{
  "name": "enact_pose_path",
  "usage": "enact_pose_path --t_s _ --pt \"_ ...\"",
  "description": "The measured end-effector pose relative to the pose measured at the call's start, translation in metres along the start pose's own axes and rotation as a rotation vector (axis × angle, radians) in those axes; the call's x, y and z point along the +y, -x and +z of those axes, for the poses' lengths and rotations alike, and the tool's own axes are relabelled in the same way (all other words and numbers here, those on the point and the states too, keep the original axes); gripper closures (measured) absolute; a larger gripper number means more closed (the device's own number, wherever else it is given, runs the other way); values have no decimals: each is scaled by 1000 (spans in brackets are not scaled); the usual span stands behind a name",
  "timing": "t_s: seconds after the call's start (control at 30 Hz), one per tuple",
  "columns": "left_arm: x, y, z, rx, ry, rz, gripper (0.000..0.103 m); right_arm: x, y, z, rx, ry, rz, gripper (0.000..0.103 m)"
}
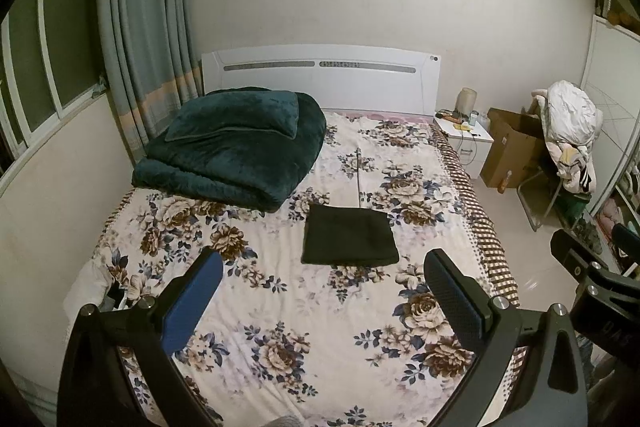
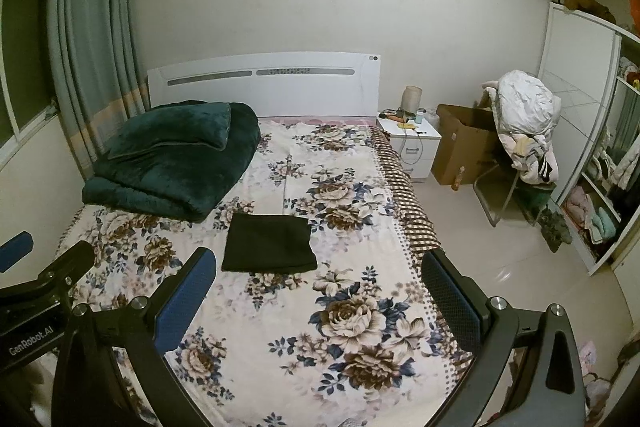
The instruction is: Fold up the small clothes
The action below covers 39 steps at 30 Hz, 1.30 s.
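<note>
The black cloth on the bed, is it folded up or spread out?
Folded. The black cloth lies as a neat rectangle with a doubled edge along its near side, on the flowery bedsheet.

Folded dark garment point(image 2: 269, 243) lies on the floral bedsheet point(image 2: 360, 307) beyond the spread-apart right tongs point(image 2: 320, 267).

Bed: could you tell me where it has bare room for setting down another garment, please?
Free: the sheet between the black cloth and both open claws, and right of the cloth up to the checked edge. Crowded: the far left corner, under the green quilt.
</note>
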<state>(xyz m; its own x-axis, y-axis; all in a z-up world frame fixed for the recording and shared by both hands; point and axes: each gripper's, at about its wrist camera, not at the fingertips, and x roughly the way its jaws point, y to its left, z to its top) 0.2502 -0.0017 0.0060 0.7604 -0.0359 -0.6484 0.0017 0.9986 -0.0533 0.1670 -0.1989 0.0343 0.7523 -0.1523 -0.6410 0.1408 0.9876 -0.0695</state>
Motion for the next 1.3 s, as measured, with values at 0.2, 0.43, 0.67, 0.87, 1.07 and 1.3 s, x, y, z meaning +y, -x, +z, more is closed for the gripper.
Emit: enact_pose_path --t_s 0.2,0.43,0.67,0.87,1.07,1.3 --pt "-1 1 -1 0 -1 3 0 1 1 -2 2 -3 4 0" --pt "4 3 -2 0 0 7 0 4 3 -10 10 -8 8 0" --pt "3 3 -2 -1 -2 5 0 4 2 -11 10 -6 10 0" --pt "2 2 -3 -3 -3 7 0 3 1 -10 11 -7 12 0" --pt "4 2 -2 -2 -3 8 0 3 3 -13 12 -9 12 0" --pt "7 3 0 -5 -3 8 0 3 2 -13 11 -9 14 0"
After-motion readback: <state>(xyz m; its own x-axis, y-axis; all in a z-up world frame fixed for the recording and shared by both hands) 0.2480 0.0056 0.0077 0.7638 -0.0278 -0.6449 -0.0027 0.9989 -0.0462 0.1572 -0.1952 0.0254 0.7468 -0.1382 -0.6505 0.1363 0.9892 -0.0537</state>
